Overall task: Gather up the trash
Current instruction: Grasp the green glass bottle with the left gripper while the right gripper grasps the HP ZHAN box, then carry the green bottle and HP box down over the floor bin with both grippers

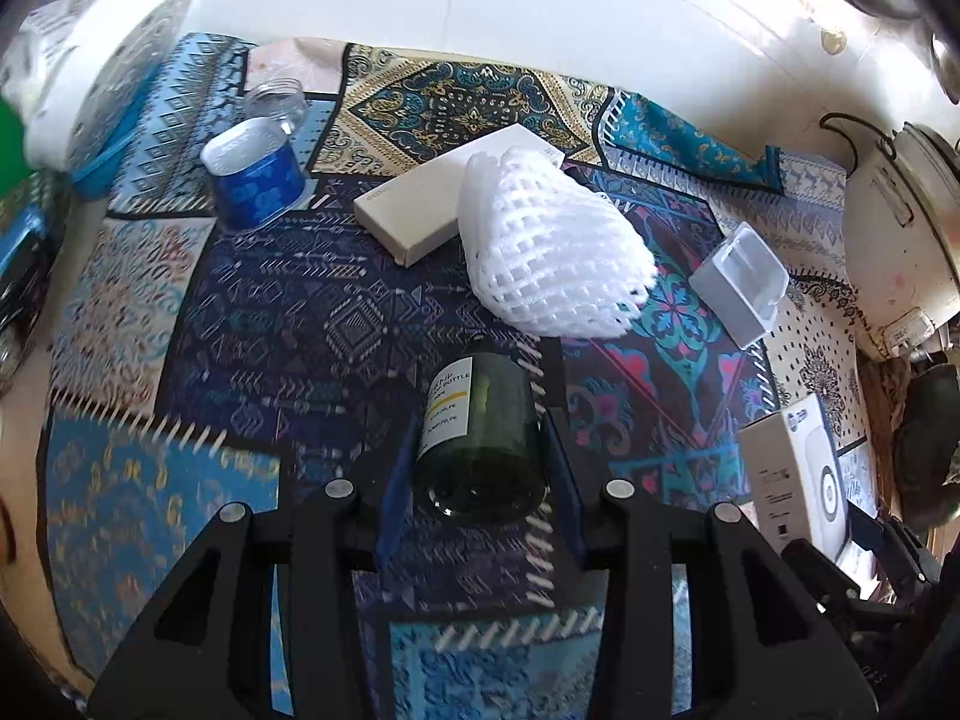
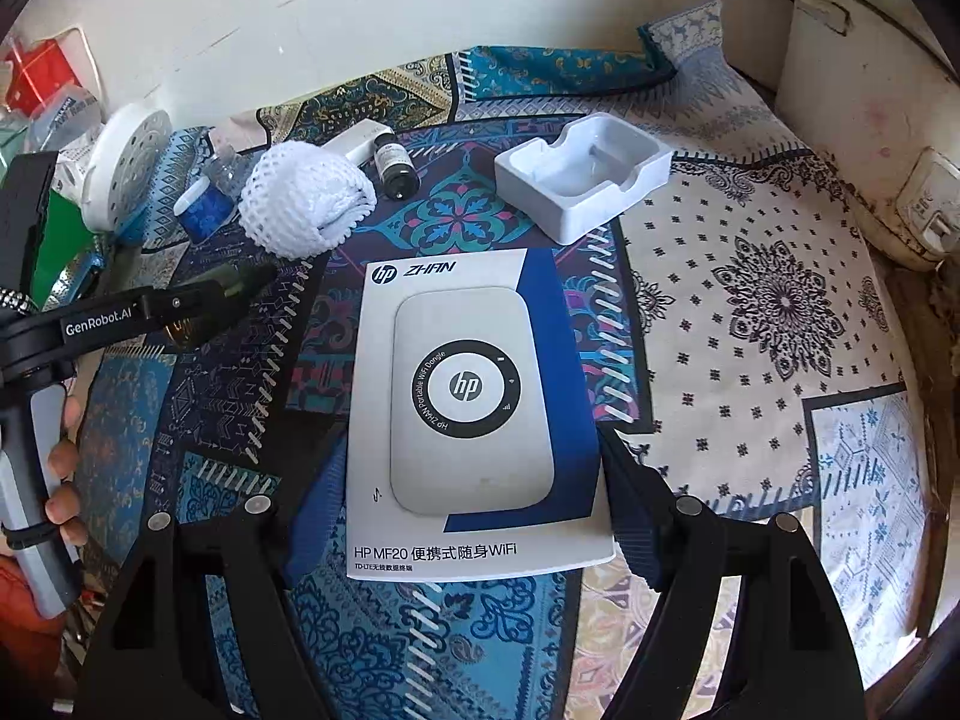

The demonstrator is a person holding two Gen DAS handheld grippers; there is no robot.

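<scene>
My left gripper [image 1: 480, 456] is shut on a dark green glass bottle [image 1: 480, 438] with a white and yellow label, held base toward the camera just above the patterned cloth. My right gripper [image 2: 474, 480] is shut on a white and blue HP WiFi box [image 2: 474, 408], its fingers [image 2: 630, 492] pressing both sides. That box also shows in the left wrist view [image 1: 798, 474]. A white foam fruit net [image 1: 552, 246] lies ahead of the bottle, also in the right wrist view [image 2: 306, 204]. The left gripper's side [image 2: 180, 306] is in the right wrist view.
A beige flat box [image 1: 420, 204], a blue and white cup [image 1: 252, 180], a clear plastic bottle [image 1: 276, 102] and a white plastic tray insert [image 1: 738, 282] lie on the cloth [image 1: 270, 312]. A small dark bottle [image 2: 393, 171] lies beyond the net. A white perforated disc [image 2: 126, 162] and clutter stand left.
</scene>
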